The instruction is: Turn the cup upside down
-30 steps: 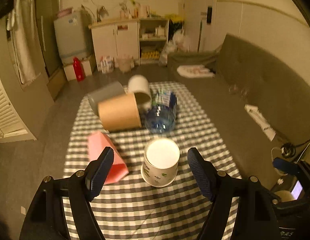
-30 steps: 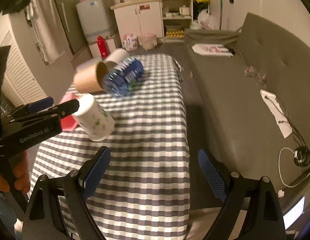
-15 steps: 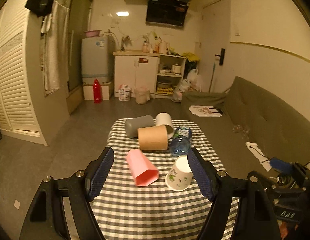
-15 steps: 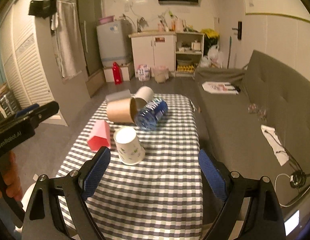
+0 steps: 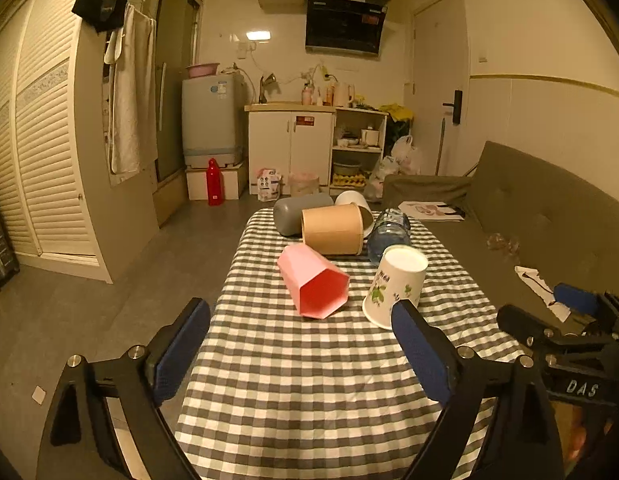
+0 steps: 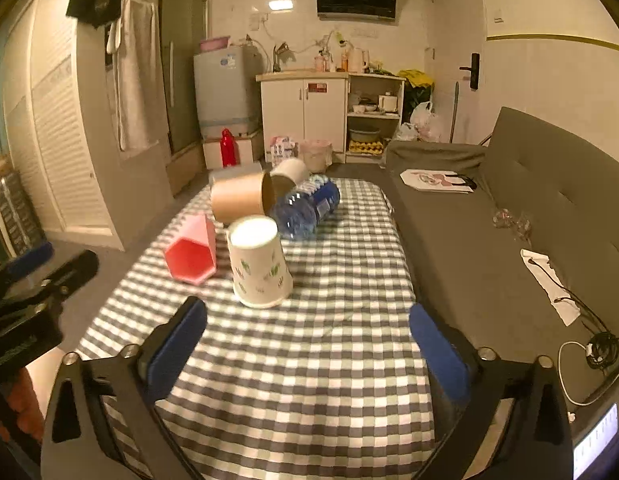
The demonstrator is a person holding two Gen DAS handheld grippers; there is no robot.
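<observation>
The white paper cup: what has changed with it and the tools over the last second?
The white paper cup, a second ago held tilted by the left tool, now stands free, upside down on the checked tablecloth. Both tools have pulled back from it, open; the right tool holds nothing. The pink cup, brown cup and water bottle lie as before.

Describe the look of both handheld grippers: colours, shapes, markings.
The left gripper and right gripper match: black angular frames with silver bolts, and two fingers faced with blue textured pads. From the left wrist view, the right gripper's side shows white lettering "DAS" and a blue part near its top.
</observation>
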